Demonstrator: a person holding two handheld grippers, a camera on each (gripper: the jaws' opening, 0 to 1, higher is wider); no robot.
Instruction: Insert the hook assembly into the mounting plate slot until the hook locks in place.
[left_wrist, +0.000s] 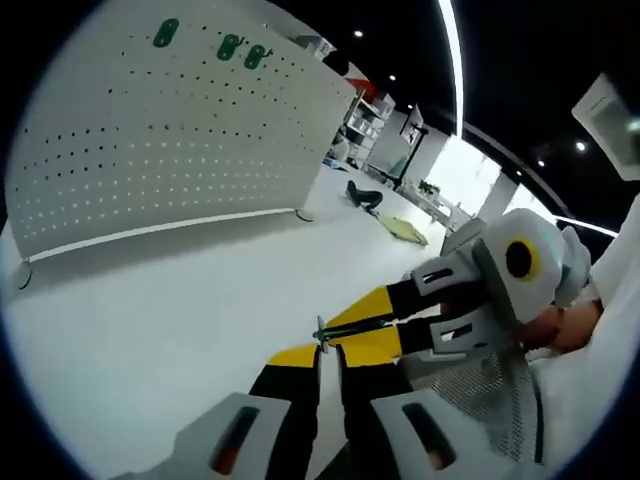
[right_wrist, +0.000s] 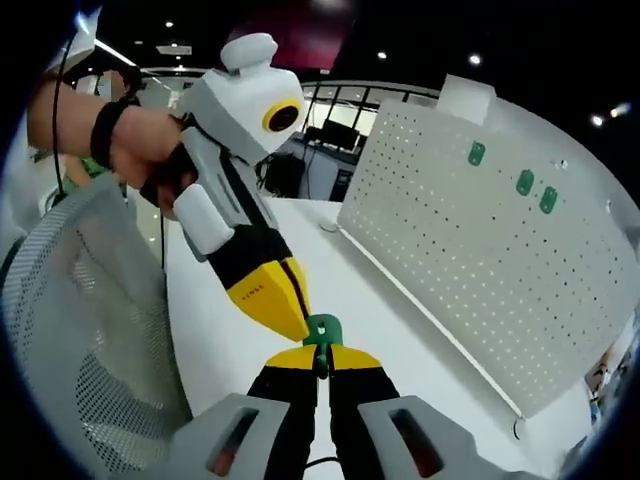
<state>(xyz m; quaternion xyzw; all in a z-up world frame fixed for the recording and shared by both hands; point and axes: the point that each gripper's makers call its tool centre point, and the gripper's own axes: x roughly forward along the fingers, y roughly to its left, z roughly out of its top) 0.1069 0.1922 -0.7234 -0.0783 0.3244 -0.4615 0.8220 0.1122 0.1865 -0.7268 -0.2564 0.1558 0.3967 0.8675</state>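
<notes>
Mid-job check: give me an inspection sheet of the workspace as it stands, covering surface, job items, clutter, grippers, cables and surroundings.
Surface: white table, bare in front of the board.
Job's things: white pegboard upright on the table, three green hooks already mounted near its top; one green hook piece pinched where both grippers meet, away from the board.
Clutter: a dark item and a yellowish item at the far table end.
Grippers: left gripper and right gripper both closed on the hook piece.
Cables: thin dark cable hanging below the hand.
Surroundings: mesh chair, shelving, ceiling lights.
</notes>
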